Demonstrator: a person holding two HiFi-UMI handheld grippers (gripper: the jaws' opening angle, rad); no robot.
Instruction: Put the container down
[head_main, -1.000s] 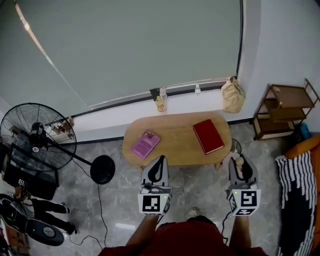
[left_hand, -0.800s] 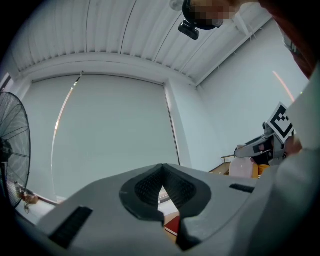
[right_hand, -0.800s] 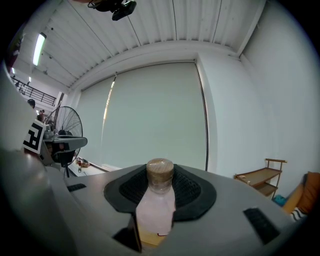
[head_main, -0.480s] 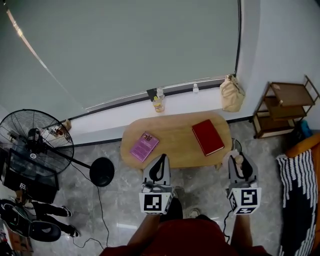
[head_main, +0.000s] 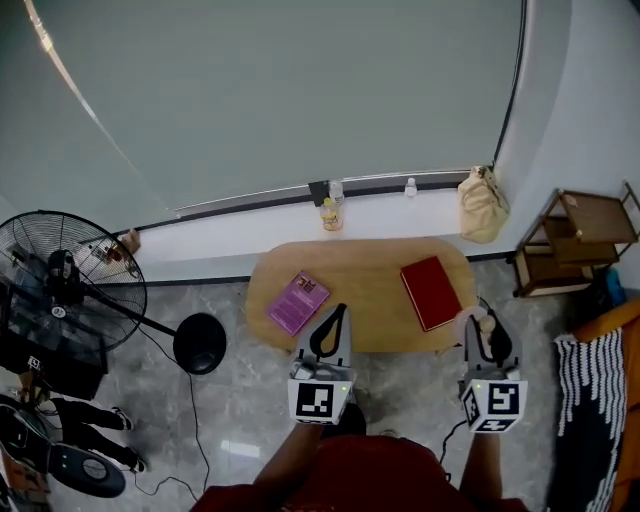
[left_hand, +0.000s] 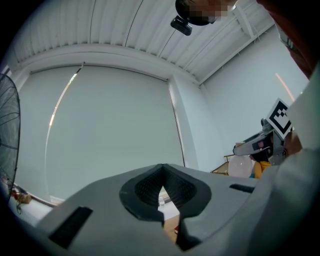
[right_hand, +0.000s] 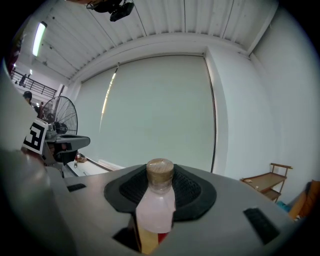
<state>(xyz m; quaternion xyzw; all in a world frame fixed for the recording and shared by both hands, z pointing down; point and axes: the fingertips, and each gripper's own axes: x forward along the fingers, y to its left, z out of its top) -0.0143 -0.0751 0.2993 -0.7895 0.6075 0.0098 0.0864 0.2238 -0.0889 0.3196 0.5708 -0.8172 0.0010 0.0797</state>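
A small container (right_hand: 156, 205) with a tan cap, a frosted neck and a yellow-red label stands upright between the jaws of my right gripper (right_hand: 160, 187), which is shut on it. In the head view that right gripper (head_main: 487, 335) hovers off the near right end of the oval wooden table (head_main: 365, 270), the container's cap (head_main: 484, 322) showing at its tips. My left gripper (head_main: 330, 335) hangs over the table's near edge, shut and empty; in its own view the left gripper (left_hand: 161, 187) has its pads touching at the tips.
A purple book (head_main: 298, 301) and a red book (head_main: 431, 292) lie on the table. Two bottles (head_main: 329, 210) and a beige bag (head_main: 484, 203) sit on the window ledge. A floor fan (head_main: 70, 280) stands left, a wooden shelf (head_main: 580, 245) right.
The head view has shifted a little, so the table and both grippers sit slightly further right in the frame. Both grippers keep their place at the table's near edge, container still held.
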